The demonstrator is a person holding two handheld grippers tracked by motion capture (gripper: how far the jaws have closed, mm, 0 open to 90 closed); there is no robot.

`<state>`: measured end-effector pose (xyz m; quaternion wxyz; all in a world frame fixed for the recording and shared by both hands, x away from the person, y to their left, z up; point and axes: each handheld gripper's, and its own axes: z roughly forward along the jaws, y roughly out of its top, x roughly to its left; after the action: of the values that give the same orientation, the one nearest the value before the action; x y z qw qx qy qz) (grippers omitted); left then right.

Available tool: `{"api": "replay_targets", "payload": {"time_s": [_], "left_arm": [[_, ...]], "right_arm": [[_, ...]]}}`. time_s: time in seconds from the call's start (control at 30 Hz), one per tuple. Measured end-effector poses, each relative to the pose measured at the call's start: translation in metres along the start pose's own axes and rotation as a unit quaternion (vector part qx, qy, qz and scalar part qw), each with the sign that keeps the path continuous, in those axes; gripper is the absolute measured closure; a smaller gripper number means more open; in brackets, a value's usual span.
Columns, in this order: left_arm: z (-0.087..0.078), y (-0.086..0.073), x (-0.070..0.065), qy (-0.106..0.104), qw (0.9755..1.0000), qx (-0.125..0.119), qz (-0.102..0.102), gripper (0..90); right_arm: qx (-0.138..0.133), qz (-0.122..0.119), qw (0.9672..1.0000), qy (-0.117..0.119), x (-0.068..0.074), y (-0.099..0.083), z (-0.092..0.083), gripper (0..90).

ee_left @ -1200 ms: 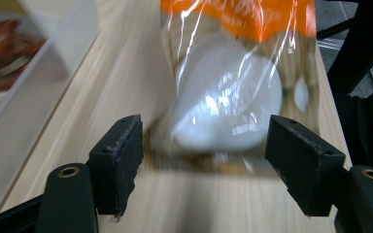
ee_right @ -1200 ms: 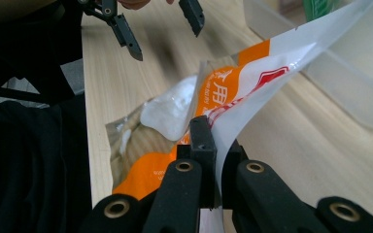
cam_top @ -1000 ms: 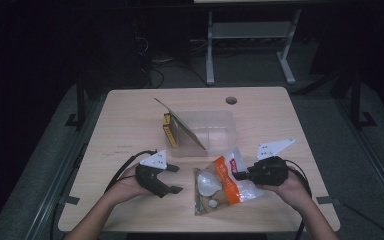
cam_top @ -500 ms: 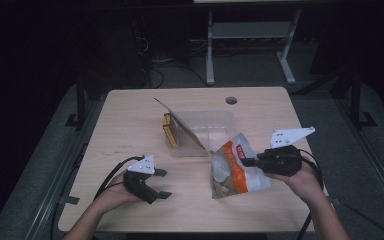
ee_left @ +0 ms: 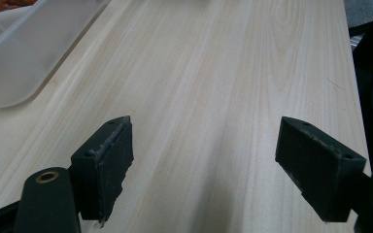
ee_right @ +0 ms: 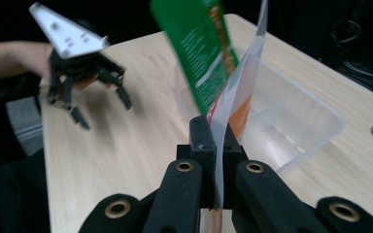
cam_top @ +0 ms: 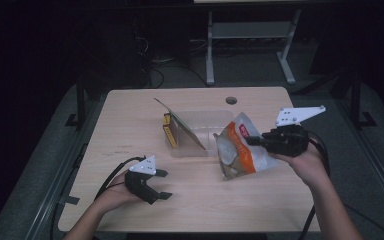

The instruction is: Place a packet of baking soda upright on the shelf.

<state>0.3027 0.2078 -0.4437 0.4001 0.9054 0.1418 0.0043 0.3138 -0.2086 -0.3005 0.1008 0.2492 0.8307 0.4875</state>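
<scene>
Orange snack bag [cam_top: 237, 150] hangs pinched in right tongs [cam_top: 252, 141]; left tongs [cam_top: 163, 183] gape wide, well apart.

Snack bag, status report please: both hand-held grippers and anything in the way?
Right hand-held gripper shut on snack bag, lifted beside clear bin. Left hand-held gripper open, empty, over table. Nothing in the way.

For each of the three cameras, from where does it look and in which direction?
High view: above the person's side, looking forward and down on the table; both forearms show.
Left gripper view: on the left gripper, facing the bare tabletop.
Right gripper view: on the right gripper, facing the snack bag.
Shared: the clear bin appears in all three.
</scene>
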Motion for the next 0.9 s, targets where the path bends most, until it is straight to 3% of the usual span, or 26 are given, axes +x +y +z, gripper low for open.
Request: {"api": "replay_targets", "payload": {"time_s": [0.23, 0.6, 0.9], "left_arm": [[0.003, 0.000, -0.001, -0.004, 0.9999, 0.009, 0.005, 21.1], [0.006, -0.001, -0.001, -0.003, 0.9999, 0.011, 0.009, 21.2], [0.007, -0.001, -0.002, -0.007, 0.9998, 0.017, 0.009, 21.2]], "right_arm": [[0.027, -0.008, 0.9993, -0.026, -0.011, 0.026, 0.009, 90.0], [0.043, -0.013, 0.9977, -0.051, -0.038, 0.062, 0.026, 90.0], [0.062, -0.005, 0.9961, -0.062, -0.057, 0.076, 0.046, 90.0]]}}
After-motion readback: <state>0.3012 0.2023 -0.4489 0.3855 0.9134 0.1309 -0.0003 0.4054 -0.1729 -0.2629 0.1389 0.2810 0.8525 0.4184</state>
